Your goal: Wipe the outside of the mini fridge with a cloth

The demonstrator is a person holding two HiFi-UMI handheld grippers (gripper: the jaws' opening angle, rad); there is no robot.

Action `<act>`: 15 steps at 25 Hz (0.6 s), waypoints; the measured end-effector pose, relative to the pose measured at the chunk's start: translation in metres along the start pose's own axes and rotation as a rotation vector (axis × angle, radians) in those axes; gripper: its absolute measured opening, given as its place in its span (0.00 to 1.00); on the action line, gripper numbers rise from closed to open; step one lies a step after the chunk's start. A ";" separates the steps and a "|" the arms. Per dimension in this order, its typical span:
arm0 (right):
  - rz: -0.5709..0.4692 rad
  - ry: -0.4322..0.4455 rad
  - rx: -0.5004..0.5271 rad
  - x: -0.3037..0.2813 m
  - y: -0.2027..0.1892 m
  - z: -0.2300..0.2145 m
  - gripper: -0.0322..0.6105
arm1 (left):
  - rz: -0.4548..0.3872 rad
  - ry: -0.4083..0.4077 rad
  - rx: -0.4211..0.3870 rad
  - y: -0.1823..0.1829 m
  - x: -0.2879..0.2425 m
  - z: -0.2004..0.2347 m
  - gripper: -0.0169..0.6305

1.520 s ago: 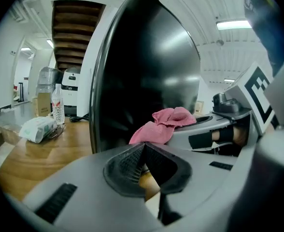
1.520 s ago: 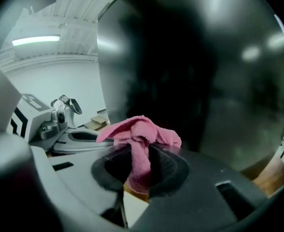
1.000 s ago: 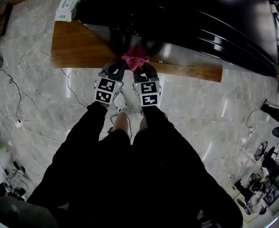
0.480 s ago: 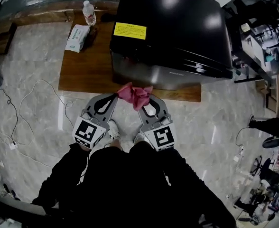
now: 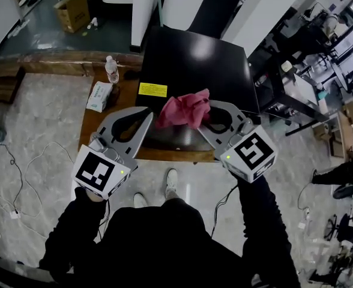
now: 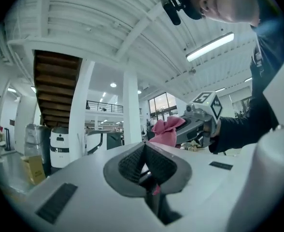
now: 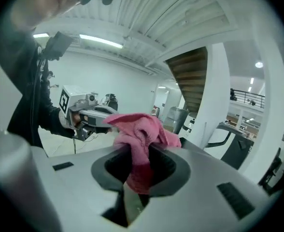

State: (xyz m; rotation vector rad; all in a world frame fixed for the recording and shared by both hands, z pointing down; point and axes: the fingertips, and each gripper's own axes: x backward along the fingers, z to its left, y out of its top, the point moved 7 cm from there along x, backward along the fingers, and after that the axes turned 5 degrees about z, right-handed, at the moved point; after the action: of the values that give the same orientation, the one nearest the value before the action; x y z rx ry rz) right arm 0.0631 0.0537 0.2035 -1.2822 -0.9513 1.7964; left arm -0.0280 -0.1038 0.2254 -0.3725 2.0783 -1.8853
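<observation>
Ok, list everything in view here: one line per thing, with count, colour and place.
mini fridge: one, black, on the wooden board
label: one, yellow, on the fridge top, front left
wooden board: one, brown, on the floor under the fridge
water bottle: one, clear, on the board left of the fridge
wipes pack: one, white and green, on the board near the bottle
cardboard box: one, brown, far top left
cables: several, white, on the floor at left
cloth: one, pink, above the fridge front
shoes: two, light, on the floor
left gripper: grey, shut on the cloth
right gripper: grey, shut on the cloth
</observation>
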 end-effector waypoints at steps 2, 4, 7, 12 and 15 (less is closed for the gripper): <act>0.057 0.059 0.065 0.001 0.017 -0.034 0.18 | -0.019 0.027 -0.018 0.022 -0.013 0.007 0.04; 0.117 0.099 0.112 -0.004 0.033 -0.071 0.18 | -0.032 0.053 -0.006 0.038 -0.028 0.018 0.04; 0.203 0.147 0.132 -0.026 0.052 -0.126 0.18 | -0.023 0.084 0.043 0.049 -0.058 0.037 0.04; 0.386 0.223 0.194 -0.087 0.059 -0.203 0.18 | 0.023 0.160 0.051 0.051 -0.107 0.067 0.04; 0.478 0.276 0.229 -0.127 0.058 -0.241 0.18 | 0.053 0.226 0.040 0.049 -0.136 0.081 0.04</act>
State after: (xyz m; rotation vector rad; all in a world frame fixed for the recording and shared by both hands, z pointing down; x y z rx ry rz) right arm 0.3173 -0.0471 0.1511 -1.6467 -0.2882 1.9381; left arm 0.1299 -0.1199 0.1768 -0.0962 2.1619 -2.0152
